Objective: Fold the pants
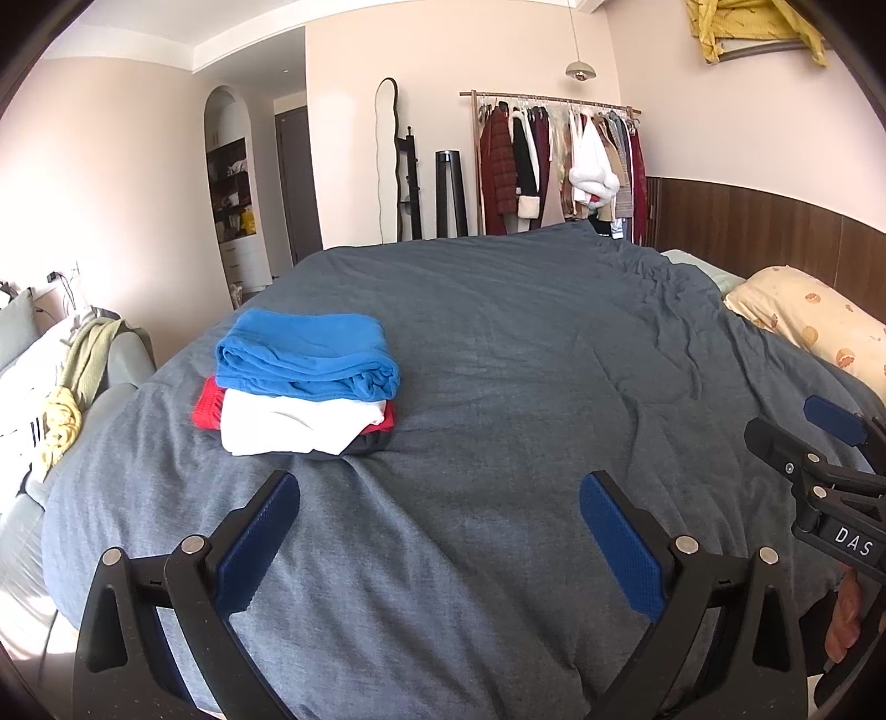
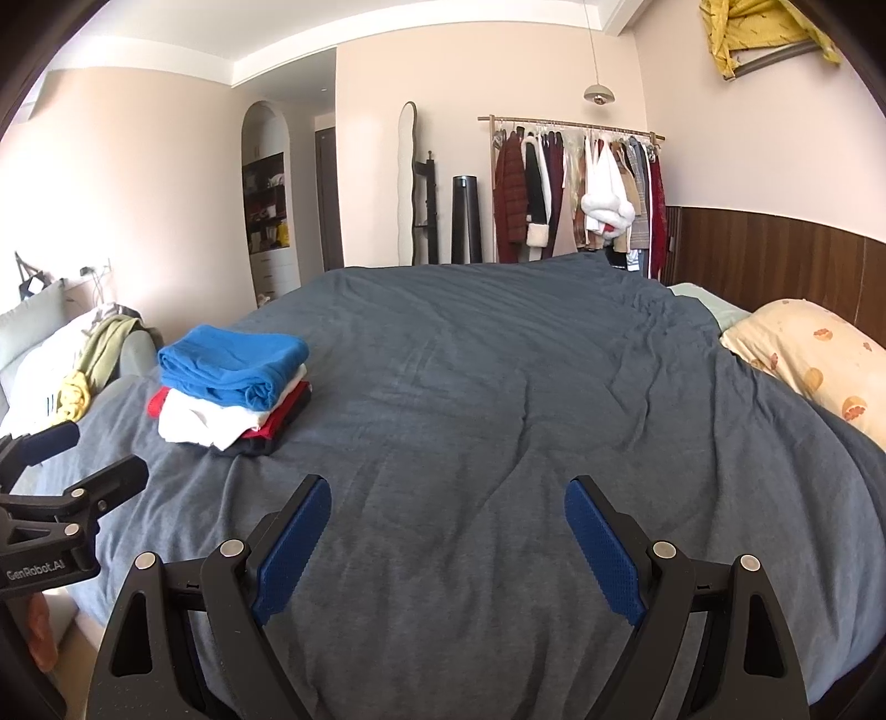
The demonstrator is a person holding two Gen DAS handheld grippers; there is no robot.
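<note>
Both the left hand-held gripper and right hand-held gripper hover wide open and empty over the bed, folded stack near its left edge (blue piece on top, pants or not unclear), so folding looks done.

pillow: right end cut by the picture's edge
dark garment: mostly hidden under the folded stack
yellow cloth: top cut off, far right
</note>
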